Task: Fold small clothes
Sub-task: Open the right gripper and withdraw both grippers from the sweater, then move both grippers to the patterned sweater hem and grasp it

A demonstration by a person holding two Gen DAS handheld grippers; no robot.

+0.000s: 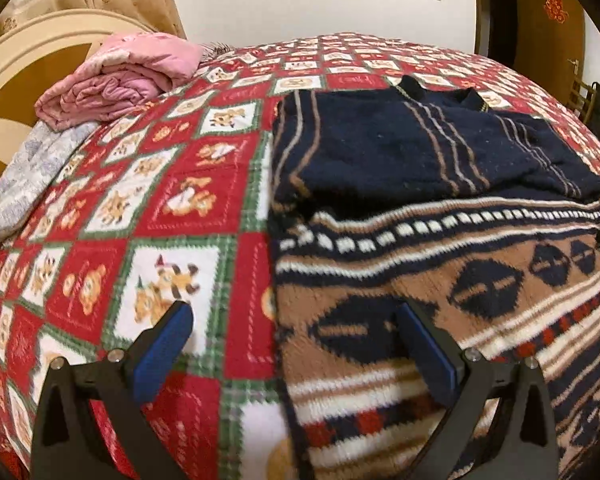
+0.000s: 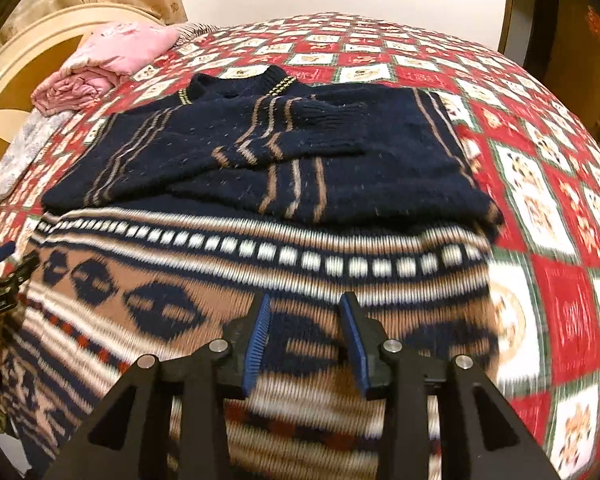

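Note:
A navy knit sweater [image 2: 260, 152] with tan stripes lies flat on the bed, its sleeves folded across its chest. Its near edge rests over a brown, white and navy patterned knit [image 2: 220, 280]; whether both are one garment I cannot tell. My right gripper [image 2: 306, 300] hovers over the patterned part, open, with nothing pinched between its blue pads. My left gripper [image 1: 292, 312] stands wide open at the left edge of the patterned knit [image 1: 420, 320], one finger over the bedspread, the other over the knit. The navy sweater [image 1: 400, 144] lies beyond it. The left gripper's side [image 2: 0, 272] shows in the right wrist view.
A red, white and green checked bedspread [image 1: 160, 208] covers the bed. A folded pink quilt [image 1: 116, 80] and a pale floral blanket [image 1: 28, 176] lie at the far left by a cream headboard [image 1: 16, 52]. Curtains and a white wall stand behind; a brown door [image 1: 548, 20] is far right.

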